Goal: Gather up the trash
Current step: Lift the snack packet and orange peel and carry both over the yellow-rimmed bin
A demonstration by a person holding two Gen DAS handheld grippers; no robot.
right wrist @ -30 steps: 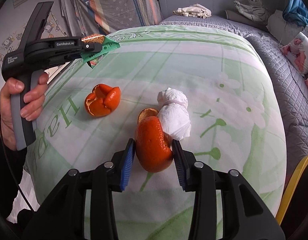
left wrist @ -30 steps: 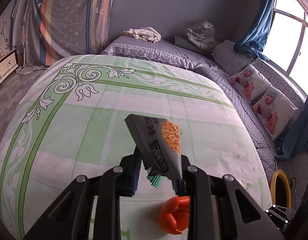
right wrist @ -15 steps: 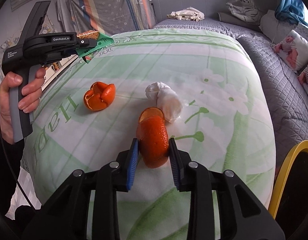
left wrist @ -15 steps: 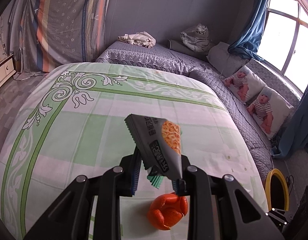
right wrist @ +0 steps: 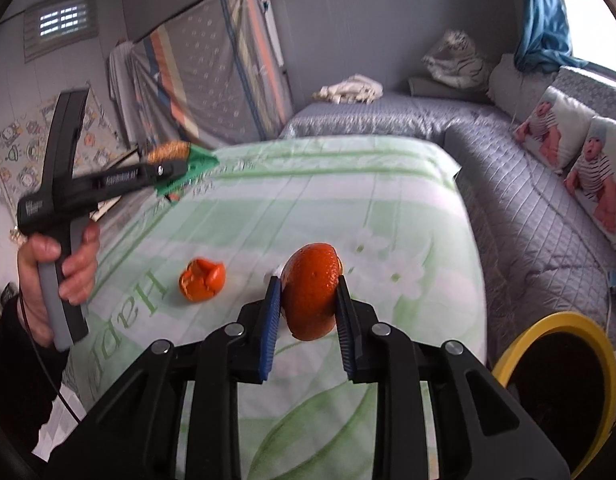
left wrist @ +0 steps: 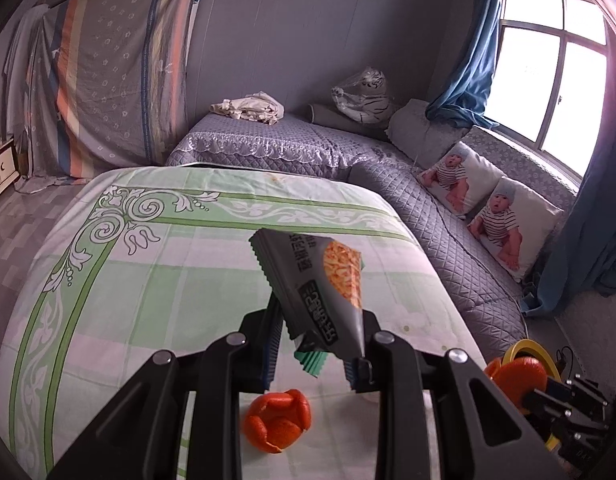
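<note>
My left gripper [left wrist: 314, 344] is shut on a grey snack wrapper [left wrist: 320, 280], with a green wrapper [left wrist: 310, 360] pinched under it, above the green bedsheet [left wrist: 148, 280]. In the right wrist view it [right wrist: 180, 168] hangs at the left, held by a hand [right wrist: 74, 268]. The jaws of my right gripper [right wrist: 308, 300] are closing, and their pads press a curled orange peel [right wrist: 312, 288] held clear of the sheet. A second orange peel [right wrist: 203, 279] lies on the bed, below my left gripper [left wrist: 278, 420]. A sliver of white tissue [right wrist: 274, 270] shows behind the held peel.
A yellow-rimmed bin [right wrist: 588, 324] stands on the floor at the bed's right corner, also at the lower right of the left wrist view [left wrist: 526, 346]. A grey quilted bench [right wrist: 528, 200] with baby-print pillows [right wrist: 580, 160] runs along the right side.
Both grippers have risen. The right jaws narrowed onto the orange peel and lifted it off the sheet; the tissue is now mostly hidden behind it. The left grip on the wrappers is unchanged.
</note>
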